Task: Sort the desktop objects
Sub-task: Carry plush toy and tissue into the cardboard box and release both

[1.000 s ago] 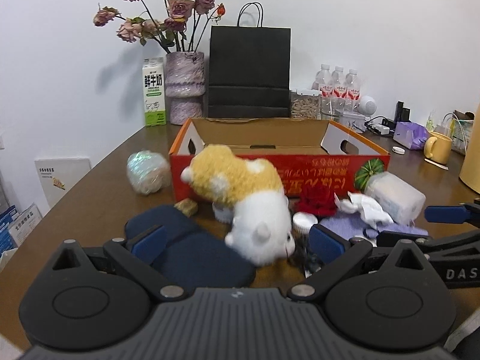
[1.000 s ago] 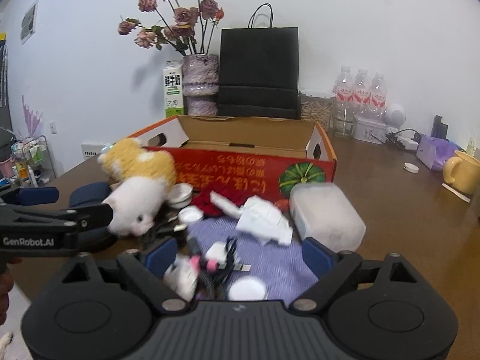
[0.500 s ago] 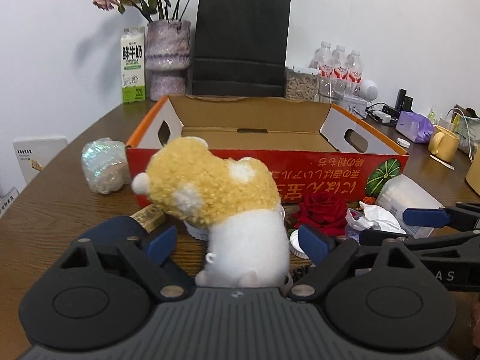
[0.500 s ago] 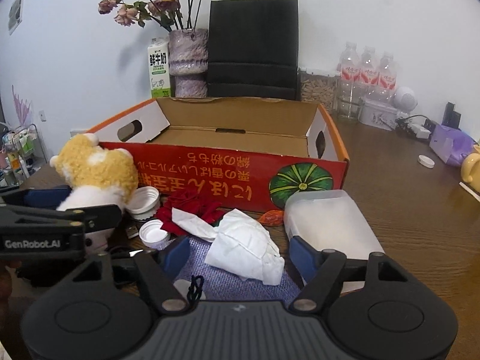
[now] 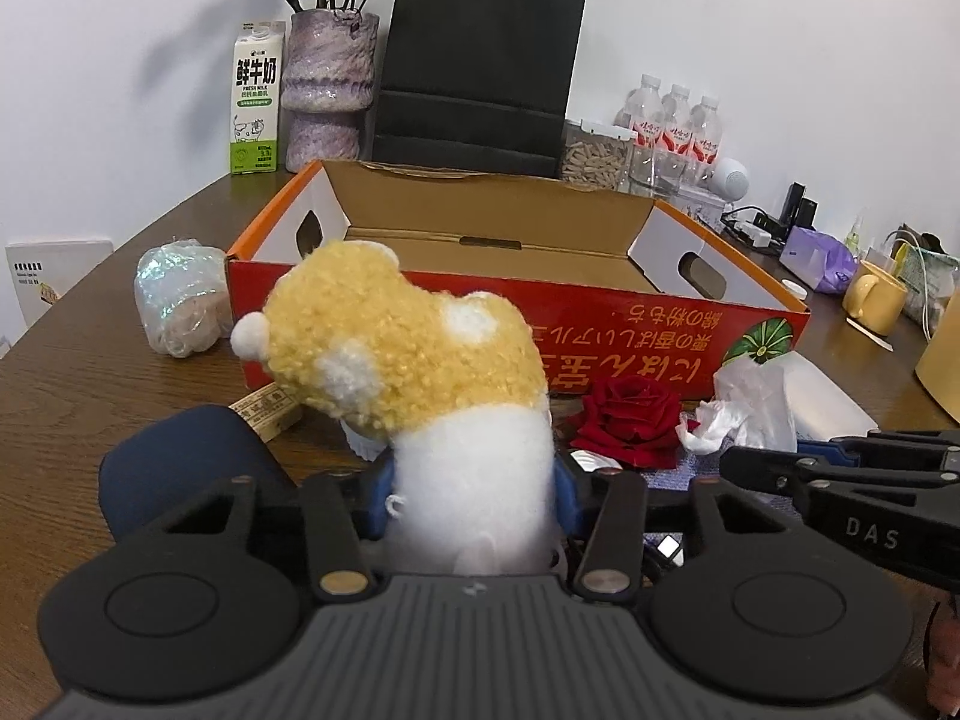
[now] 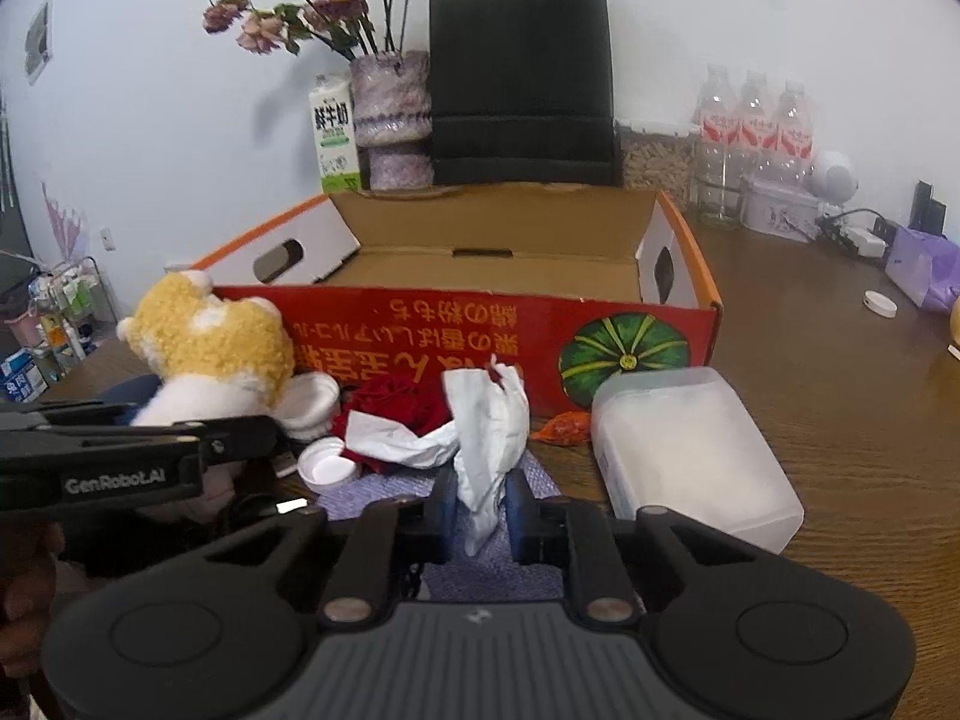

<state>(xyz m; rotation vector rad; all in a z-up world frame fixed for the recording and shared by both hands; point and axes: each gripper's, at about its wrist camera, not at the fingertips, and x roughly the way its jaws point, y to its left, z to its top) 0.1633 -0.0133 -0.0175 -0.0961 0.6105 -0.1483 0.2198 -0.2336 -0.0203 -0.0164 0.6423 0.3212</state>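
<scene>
The wood-grain table (image 6: 840, 396) carries an open corrugated cardboard box (image 5: 516, 324) with a glossy red front, empty inside. Before it stands a fuzzy plush toy (image 5: 414, 372), curly yellow above, smooth white below; the left gripper (image 5: 474, 492) is closing, its blue pads squeezing the white body. Beside a frosted plastic container (image 6: 690, 450), the right gripper (image 6: 480, 510) is closing on a crumpled white tissue (image 6: 486, 420), near a velvety red rose (image 5: 630, 414).
</scene>
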